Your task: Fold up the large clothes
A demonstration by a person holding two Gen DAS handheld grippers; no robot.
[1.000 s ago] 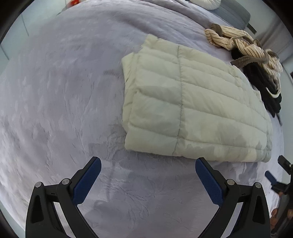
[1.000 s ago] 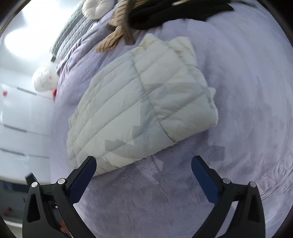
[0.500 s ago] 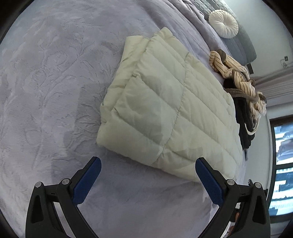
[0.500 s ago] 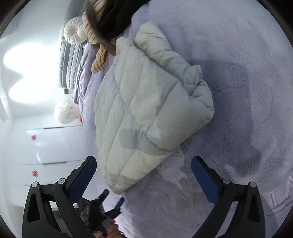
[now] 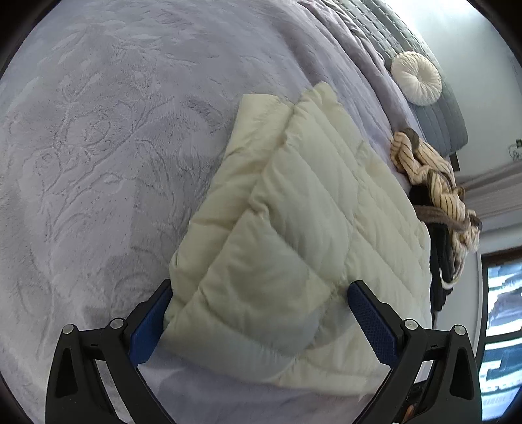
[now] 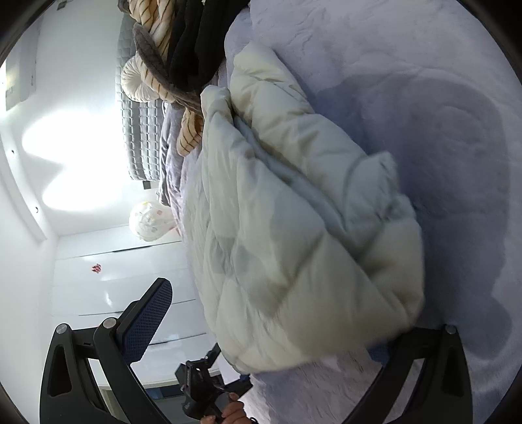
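Two claws are spread wide around one folded cream puffer jacket (image 5: pixel 293 234) lying on a lavender bed cover (image 5: pixel 98 146).

From the left wrist view, the left claw (image 5: pixel 261 326) is released, its blue pads (image 5: pixel 372 321) standing wide apart on either side of the jacket's near corner. The pad at about 7 o'clock sits just beside or against the jacket's folded edge; I cannot tell whether it touches. The jacket fills the middle of the view and runs up toward 1 o'clock. Past its far edge, around 3 o'clock, lies a heap of clothes: a cream striped garment (image 5: pixel 434 182) on top of something black (image 5: pixel 440 261). A round white cushion (image 5: pixel 416 78) rests at 1 o'clock against a grey quilted headboard (image 5: pixel 453 124).

From the right wrist view, the right claw (image 6: pixel 267 329) is also released. Its left pad (image 6: pixel 146 319) stands free at 7 o'clock, clear of the fabric, while the right finger (image 6: pixel 424 358) at 5 o'clock is partly covered by the jacket's (image 6: pixel 293 228) bulging, blurred near end. The bed cover (image 6: pixel 424 98) fills the right side. The striped garment (image 6: pixel 156 26) and black clothing (image 6: pixel 195 42) sit at 11 o'clock. At 6 o'clock a hand (image 6: pixel 235 412) holds the other gripper's handle beside white cupboard doors (image 6: pixel 98 293).
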